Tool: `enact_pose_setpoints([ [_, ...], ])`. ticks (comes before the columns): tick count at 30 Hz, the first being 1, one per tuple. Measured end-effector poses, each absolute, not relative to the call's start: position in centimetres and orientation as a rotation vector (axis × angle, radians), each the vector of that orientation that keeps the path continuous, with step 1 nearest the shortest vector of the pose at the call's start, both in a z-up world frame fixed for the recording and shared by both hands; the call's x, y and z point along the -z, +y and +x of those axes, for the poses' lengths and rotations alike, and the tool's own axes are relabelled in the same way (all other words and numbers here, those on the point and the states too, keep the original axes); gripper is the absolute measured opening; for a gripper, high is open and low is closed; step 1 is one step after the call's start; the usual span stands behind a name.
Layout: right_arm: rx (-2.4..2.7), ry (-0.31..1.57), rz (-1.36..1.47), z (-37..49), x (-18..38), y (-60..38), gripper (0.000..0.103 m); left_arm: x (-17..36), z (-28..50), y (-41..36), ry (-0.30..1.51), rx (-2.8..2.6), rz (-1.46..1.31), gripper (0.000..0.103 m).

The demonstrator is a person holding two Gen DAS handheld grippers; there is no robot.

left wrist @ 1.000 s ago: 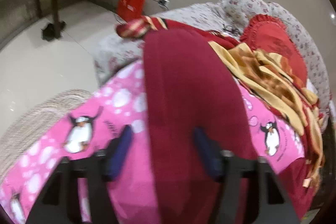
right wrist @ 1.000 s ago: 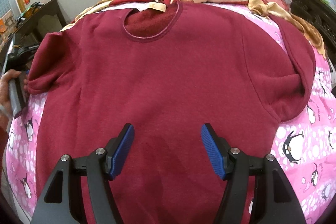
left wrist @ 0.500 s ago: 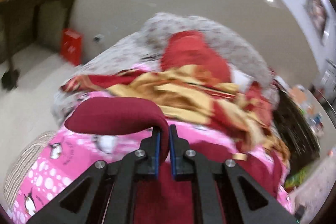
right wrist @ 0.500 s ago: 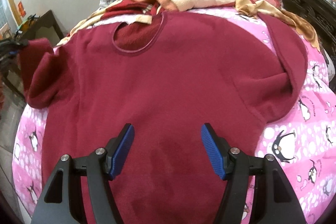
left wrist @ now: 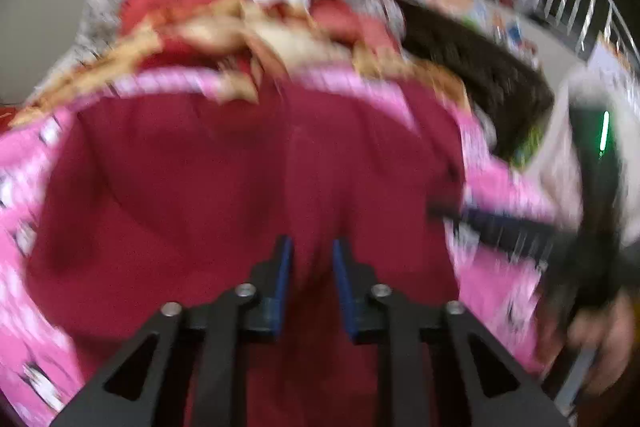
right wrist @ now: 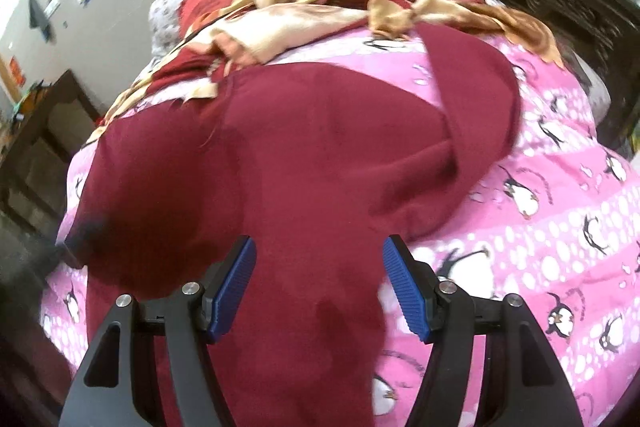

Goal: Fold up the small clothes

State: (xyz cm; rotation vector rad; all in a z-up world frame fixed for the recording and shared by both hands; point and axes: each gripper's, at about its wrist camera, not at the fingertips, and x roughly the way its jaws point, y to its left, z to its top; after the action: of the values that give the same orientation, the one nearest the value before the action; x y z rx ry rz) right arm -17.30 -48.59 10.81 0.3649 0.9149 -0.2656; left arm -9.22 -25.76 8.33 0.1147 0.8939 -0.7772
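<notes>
Left sleeve now folded over the sweater (right wrist: 320,155)

Left gripper (left wrist: 309,251) is opening, released; right gripper (right wrist: 316,259) apart, empty; pink bedcover (right wrist: 560,227) free right of sweater.

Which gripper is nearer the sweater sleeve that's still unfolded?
Right. The right gripper hovers open over the hem, beside the unfolded sleeve. The left gripper, jaws opening, sits over the sweater's other side.
</notes>
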Motion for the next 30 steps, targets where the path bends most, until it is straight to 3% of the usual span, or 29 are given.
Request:
enact_pose_setpoints([
  [2, 0.266, 0.909, 0.372, -17.6, -11.0, -49.1, 0.071, -7.5, -10.9, -25.5, 0.888, 0.789, 0.176, 0.035],
  [4, 0.259, 0.905, 0.367, -17.7, -11.2, -49.4, 0.071, -7.9, -11.7, -24.5, 0.872, 0.775, 0.2, 0.049],
  [6, 0.248, 0.902, 0.361, -17.7, -11.2, -49.6, 0.071, -8.6, -11.5, -22.6, 0.839, 0.74, 0.19, 0.071],
  [7, 0.238, 0.9, 0.359, -17.6, -11.2, -49.6, 0.071, -9.3, -11.3, -21.3, 0.808, 0.706, 0.186, 0.073],
  [11, 0.197, 0.889, 0.34, -17.0, -11.4, -49.3, 0.071, -10.3, -9.3, -17.1, 0.763, 0.564, 0.198, 0.075],
  [17, -0.002, 0.928, 0.289, -14.8, -10.7, -46.3, 0.071, -6.4, -5.0, -12.6, 0.889, 0.296, 0.221, 0.075],
  [21, -0.096, 0.978, 0.14, -12.6, -9.1, -43.4, 0.071, -4.2, -4.5, -10.9, 0.971, 0.303, 0.15, 0.075],
  [29, -0.354, 1.063, 0.0, -8.4, -5.7, -38.4, 0.071, -4.6, -4.7, -10.2, 0.964, 0.313, 0.114, 0.075],
  [30, -0.36, 1.084, -0.009, -8.1, -4.9, -38.2, 0.066, -4.9, -4.3, -10.7, 0.959, 0.315, 0.113, 0.075],
])
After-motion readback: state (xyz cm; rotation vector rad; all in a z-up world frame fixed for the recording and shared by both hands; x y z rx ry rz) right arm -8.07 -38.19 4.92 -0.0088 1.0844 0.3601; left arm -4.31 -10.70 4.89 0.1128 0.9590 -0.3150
